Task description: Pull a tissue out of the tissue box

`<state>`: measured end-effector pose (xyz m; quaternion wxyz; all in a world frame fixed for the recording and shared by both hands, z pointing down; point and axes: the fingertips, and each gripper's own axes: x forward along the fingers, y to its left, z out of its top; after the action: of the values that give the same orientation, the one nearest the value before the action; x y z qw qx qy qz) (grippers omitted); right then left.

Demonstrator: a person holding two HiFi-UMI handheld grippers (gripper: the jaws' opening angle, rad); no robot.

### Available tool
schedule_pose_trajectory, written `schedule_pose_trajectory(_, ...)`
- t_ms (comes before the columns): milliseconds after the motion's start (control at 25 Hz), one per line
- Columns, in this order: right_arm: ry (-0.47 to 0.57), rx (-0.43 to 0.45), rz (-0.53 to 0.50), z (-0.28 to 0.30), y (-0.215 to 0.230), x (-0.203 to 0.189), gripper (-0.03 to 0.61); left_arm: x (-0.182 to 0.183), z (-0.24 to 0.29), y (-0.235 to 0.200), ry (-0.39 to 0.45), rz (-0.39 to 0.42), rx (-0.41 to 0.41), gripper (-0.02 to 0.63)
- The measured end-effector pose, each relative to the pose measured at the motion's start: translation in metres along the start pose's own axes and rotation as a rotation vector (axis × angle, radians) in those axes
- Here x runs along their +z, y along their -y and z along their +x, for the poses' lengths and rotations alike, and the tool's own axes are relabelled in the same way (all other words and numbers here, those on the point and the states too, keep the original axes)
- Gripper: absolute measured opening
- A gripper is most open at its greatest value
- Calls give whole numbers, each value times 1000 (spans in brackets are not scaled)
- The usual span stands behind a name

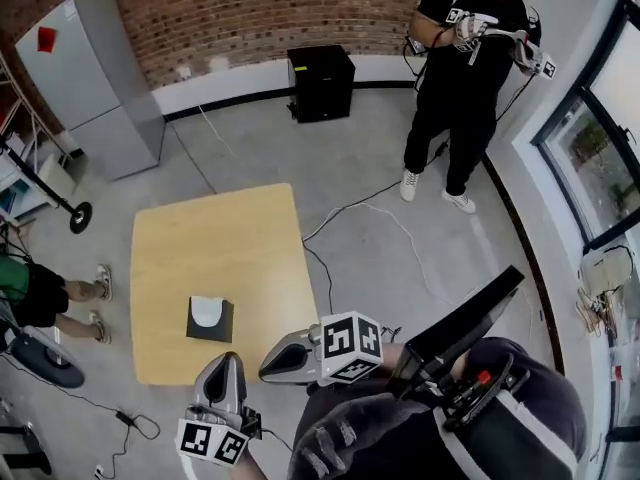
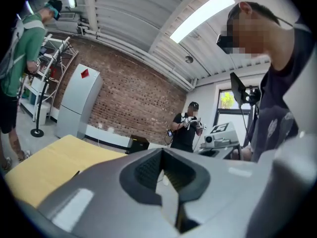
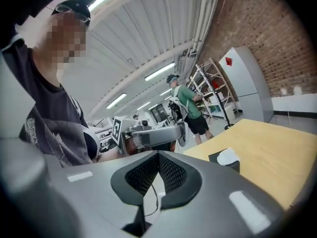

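A black tissue box [image 1: 210, 319] stands near the front of the wooden table [image 1: 220, 248], with a white tissue [image 1: 208, 311] poking out of its top. Both grippers hang off the table's front edge, close to my body. My left gripper [image 1: 231, 359] is shut and empty, just below the box. To its right my right gripper [image 1: 266, 370], also shut and empty, points left. In the right gripper view the box [image 3: 225, 159] lies to the right of the shut jaws [image 3: 158, 155]. The left gripper view shows shut jaws [image 2: 162, 152] and the table [image 2: 49, 157], with no box in sight.
A person in black [image 1: 465, 88] stands at the back right with hand-held grippers. A black cabinet [image 1: 320, 81] and a grey fridge [image 1: 95, 78] stand along the brick wall. Another person's legs [image 1: 60, 296] are left of the table. Cables [image 1: 350, 208] run over the floor.
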<state>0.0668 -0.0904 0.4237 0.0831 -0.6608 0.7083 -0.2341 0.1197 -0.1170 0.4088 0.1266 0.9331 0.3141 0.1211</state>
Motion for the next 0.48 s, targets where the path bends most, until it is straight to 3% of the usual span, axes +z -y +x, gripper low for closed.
schedule_pose_trajectory(200,38,10,72,-18,24,1,-2,1,17,1,-48,-2,29,2)
schedule_pose_trajectory(480,6,115,26,-16,27,3,-2,0,22,-10,-79,-4,109,2)
